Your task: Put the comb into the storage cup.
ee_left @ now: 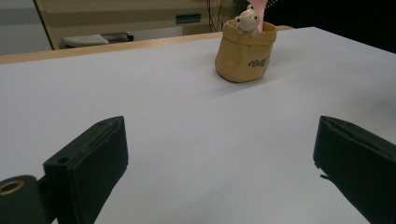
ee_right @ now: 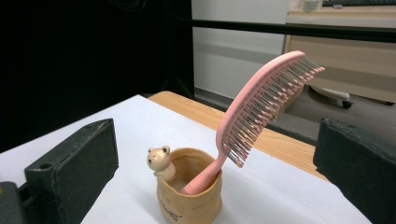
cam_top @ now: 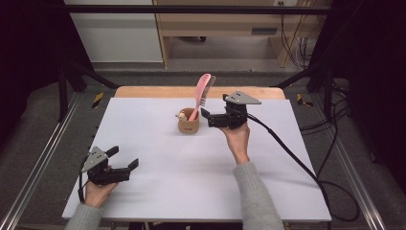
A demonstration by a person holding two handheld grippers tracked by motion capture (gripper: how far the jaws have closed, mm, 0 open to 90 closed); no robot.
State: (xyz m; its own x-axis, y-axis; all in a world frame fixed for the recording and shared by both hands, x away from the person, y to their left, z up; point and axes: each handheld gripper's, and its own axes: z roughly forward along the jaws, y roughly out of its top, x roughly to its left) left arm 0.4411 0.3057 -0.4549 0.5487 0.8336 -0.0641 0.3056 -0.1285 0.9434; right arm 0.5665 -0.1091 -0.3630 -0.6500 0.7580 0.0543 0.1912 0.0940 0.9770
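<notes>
A small tan cup (cam_top: 188, 125) with a little bear figure on its rim stands at the middle back of the white table. A pink hairbrush (cam_top: 203, 93) stands in it handle down, bristle head leaning up and to the right. My right gripper (cam_top: 207, 118) is just right of the cup, pointing at it, its jaws open and apart from the brush. In the right gripper view the cup (ee_right: 189, 196) and the hairbrush (ee_right: 261, 107) sit between the wide jaws of that gripper (ee_right: 217, 158). My left gripper (cam_top: 123, 158) rests open at the front left, empty, facing the distant cup (ee_left: 245, 56).
The white sheet (cam_top: 191, 167) covers the table, with a wooden edge (cam_top: 143, 92) at the back. A black cable (cam_top: 292, 153) trails from the right gripper off the right side. Metal rails (cam_top: 43, 158) run along both sides.
</notes>
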